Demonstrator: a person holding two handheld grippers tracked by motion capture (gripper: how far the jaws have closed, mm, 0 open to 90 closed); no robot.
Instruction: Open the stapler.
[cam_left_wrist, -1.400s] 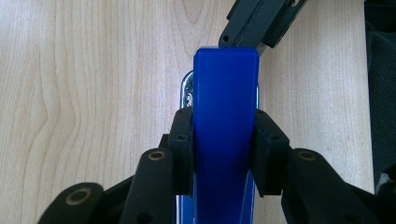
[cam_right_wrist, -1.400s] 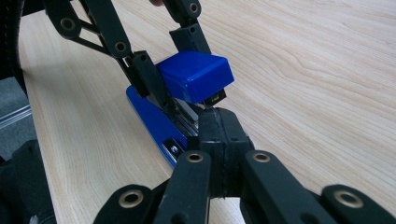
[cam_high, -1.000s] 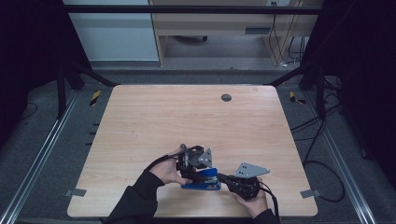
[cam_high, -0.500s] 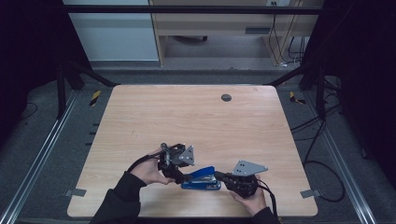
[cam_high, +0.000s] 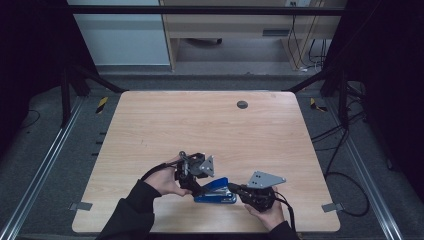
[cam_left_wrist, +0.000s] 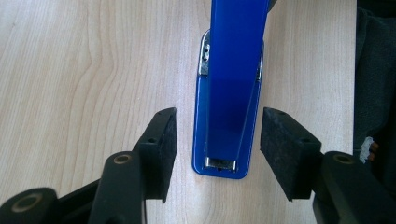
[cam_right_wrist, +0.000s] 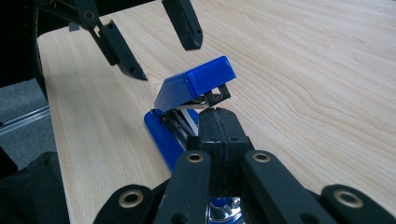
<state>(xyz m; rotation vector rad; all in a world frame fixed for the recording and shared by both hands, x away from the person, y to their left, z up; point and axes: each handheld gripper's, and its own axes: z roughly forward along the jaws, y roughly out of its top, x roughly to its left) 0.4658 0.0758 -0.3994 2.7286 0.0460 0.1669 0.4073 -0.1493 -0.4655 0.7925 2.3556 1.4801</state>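
A blue stapler (cam_high: 216, 191) lies near the wooden table's front edge with its top arm (cam_right_wrist: 194, 84) tilted up off the base. My left gripper (cam_left_wrist: 217, 140) hovers over one end of the stapler (cam_left_wrist: 231, 93). Its jaws have just been opening, and they stand on either side of the stapler without touching it. In the right gripper view the left gripper (cam_right_wrist: 166, 58) hangs above the raised arm. My right gripper (cam_right_wrist: 217, 114) is shut, its joined tips poked in under the raised arm, against the metal magazine. In the high view the right gripper (cam_high: 232, 190) comes in from the stapler's right.
The wooden table (cam_high: 200, 125) has a small round dark grommet (cam_high: 242, 104) at its far middle. A metal frame rail (cam_high: 45, 165) runs along the left side, and cables (cam_high: 345, 175) lie on the floor at the right.
My left gripper has drawn a little to the left off the stapler, and its jaws stand wider. The stapler's blue top now shows lifted. The right gripper has kept still.
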